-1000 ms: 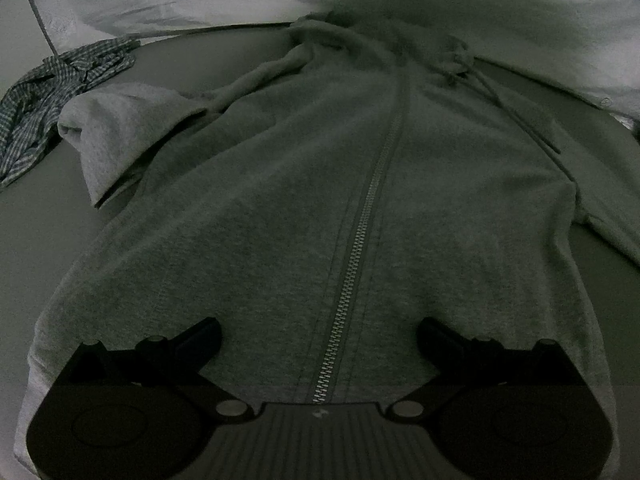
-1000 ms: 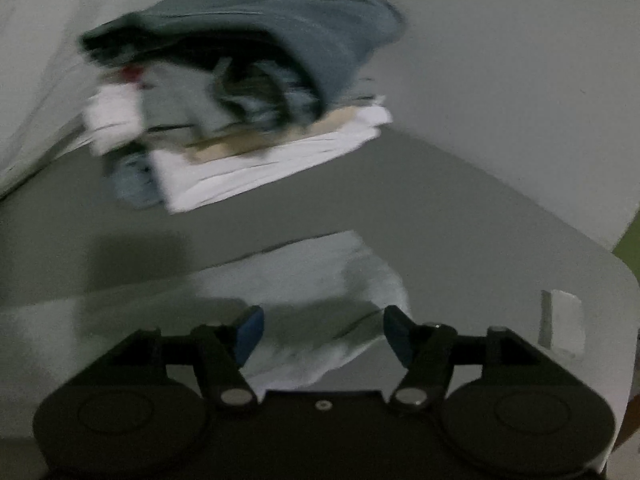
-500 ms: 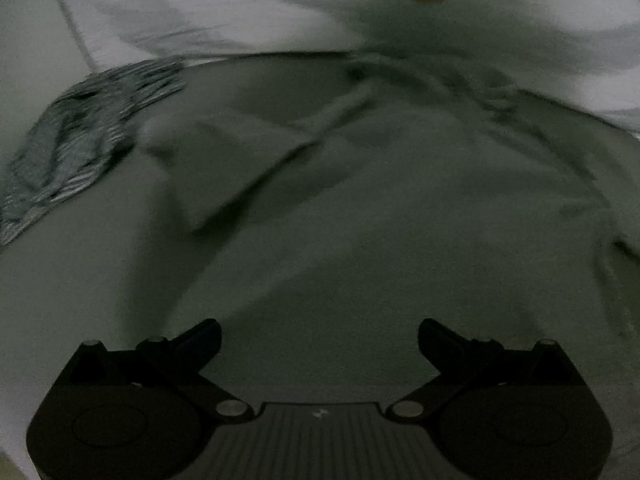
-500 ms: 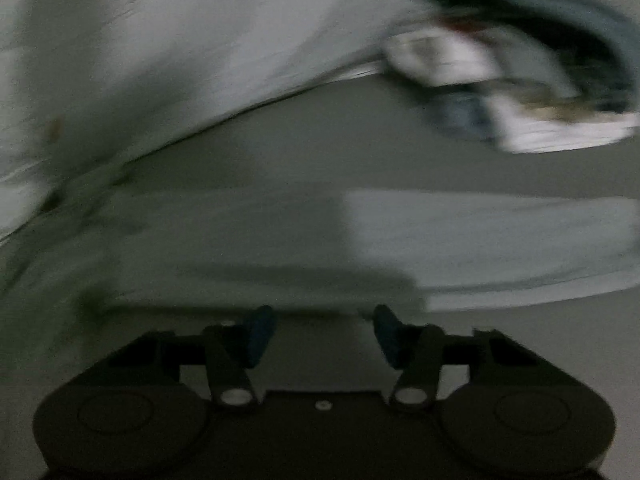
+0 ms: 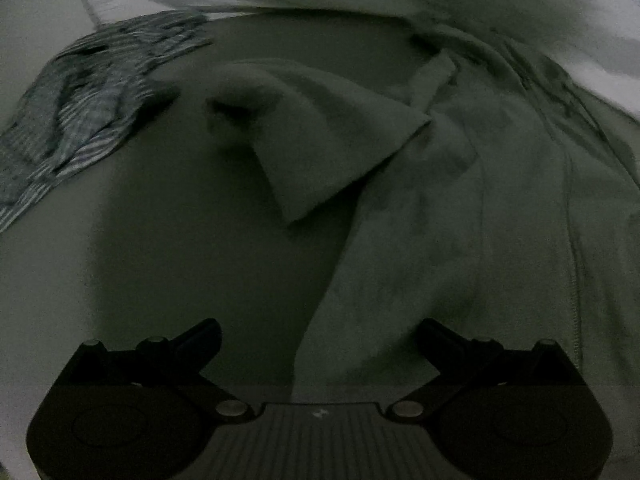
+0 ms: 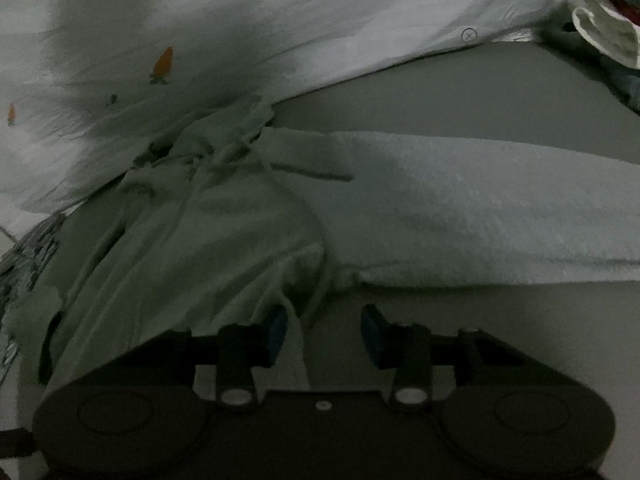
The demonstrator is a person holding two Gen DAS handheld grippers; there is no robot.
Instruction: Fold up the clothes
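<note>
A grey zip hoodie (image 5: 460, 208) lies flat on the grey table, its body filling the right of the left wrist view. Its left sleeve (image 5: 320, 140) is folded in across the shoulder. My left gripper (image 5: 318, 336) is open wide, low over the hoodie's left side edge, with nothing gripped. In the right wrist view the hoodie body (image 6: 192, 240) lies at the left and the right sleeve (image 6: 480, 208) stretches straight out to the right. My right gripper (image 6: 324, 328), with blue pads, hovers at the armpit. Its jaws are closing, a fold of fabric lies near the left pad, and neither pad presses on it.
A checked shirt (image 5: 80, 100) lies crumpled at the table's left. A white sheet with small orange carrot prints (image 6: 280, 20) runs along the far side. A pile of clothes (image 6: 600, 28) sits at the far right. Bare grey table (image 5: 180, 260) shows left of the hoodie.
The left gripper slid left from the zip to the hoodie's left edge. The right gripper swung away from the clothes pile and sleeve end to the armpit, and its jaws narrowed.
</note>
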